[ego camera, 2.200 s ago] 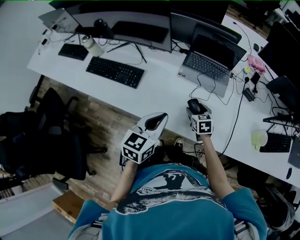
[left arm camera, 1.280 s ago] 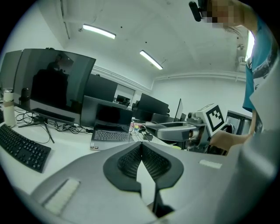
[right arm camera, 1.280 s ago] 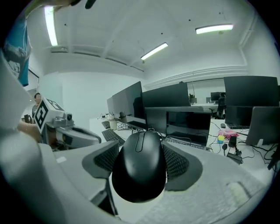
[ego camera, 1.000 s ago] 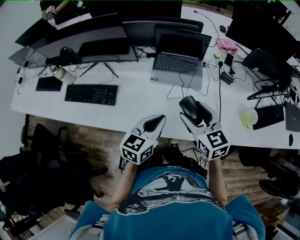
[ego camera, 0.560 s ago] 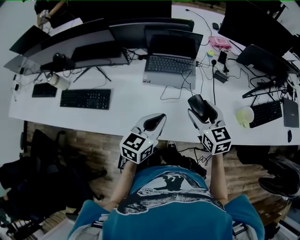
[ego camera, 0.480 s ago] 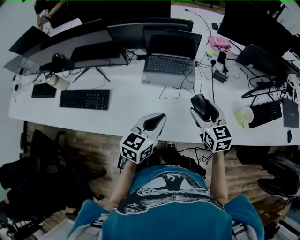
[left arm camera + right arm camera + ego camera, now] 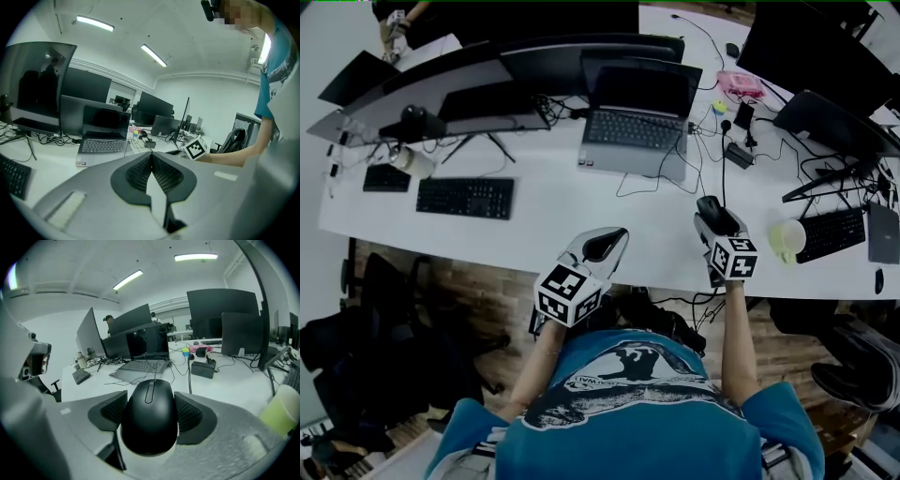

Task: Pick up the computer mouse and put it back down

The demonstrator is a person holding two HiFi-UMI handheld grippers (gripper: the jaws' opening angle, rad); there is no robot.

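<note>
The black computer mouse (image 7: 150, 416) sits between the two dark pads of my right gripper (image 7: 150, 411), which is shut on its sides. In the head view the mouse (image 7: 712, 210) and right gripper (image 7: 715, 221) are low over the white desk (image 7: 581, 230), near its front edge and just left of a green cup. My left gripper (image 7: 605, 244) hovers at the desk's front edge, left of the right one. In the left gripper view its pads (image 7: 140, 171) meet with nothing between them.
An open laptop (image 7: 633, 131) stands behind the grippers, with thin cables (image 7: 703, 169) trailing to a black adapter (image 7: 739, 154). A green cup (image 7: 788, 240) and a small keyboard (image 7: 834, 228) lie to the right, and a black keyboard (image 7: 465, 198) to the left. Monitors line the back edge.
My right gripper has carried the mouse to the right and down toward the desk, next to the green cup. My left gripper has hardly moved.
</note>
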